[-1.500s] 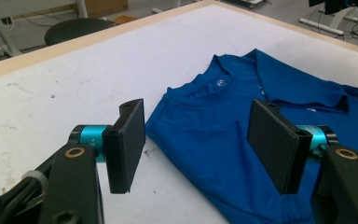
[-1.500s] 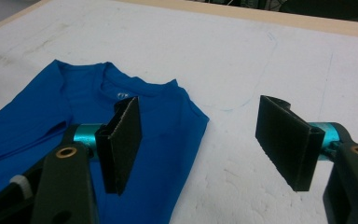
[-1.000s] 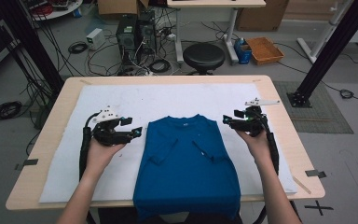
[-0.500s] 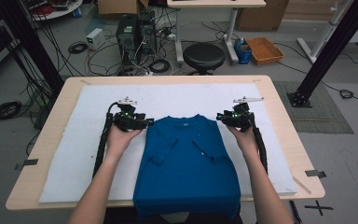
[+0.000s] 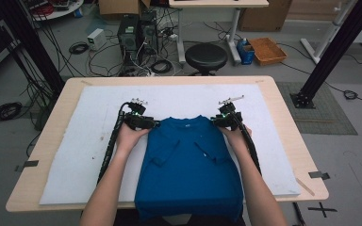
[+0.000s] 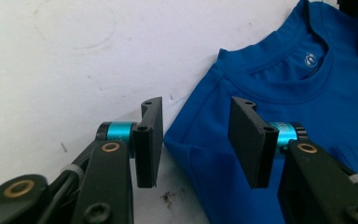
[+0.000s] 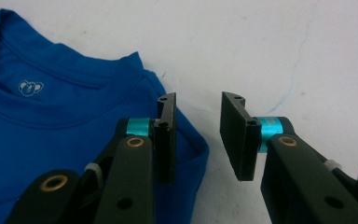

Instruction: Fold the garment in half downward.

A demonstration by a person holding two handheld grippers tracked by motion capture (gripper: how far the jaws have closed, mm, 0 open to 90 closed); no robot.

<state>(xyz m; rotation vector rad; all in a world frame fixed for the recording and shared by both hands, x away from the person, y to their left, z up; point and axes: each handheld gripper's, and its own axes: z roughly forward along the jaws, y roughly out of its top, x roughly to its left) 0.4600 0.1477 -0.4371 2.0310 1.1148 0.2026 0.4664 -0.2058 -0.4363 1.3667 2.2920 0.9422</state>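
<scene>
Now my left gripper [image 6: 193, 140] and right gripper [image 7: 196, 135], jaws apart, straddle the shoulder corners of the blue T-shirt [image 5: 188, 165] lying on the white mat [image 5: 75, 150]; contact probably none, unclear.

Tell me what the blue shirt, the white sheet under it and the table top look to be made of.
Blue shirt: soft knit fabric, probably cotton jersey; matte, with ribbed collar, stitched seams and folds.
White sheet: looks like felt or foam padding; matte, faintly scuffed and stained. Which one is unclear.
Table top: light wood or wood-look laminate; smooth pale tan edge.
</scene>
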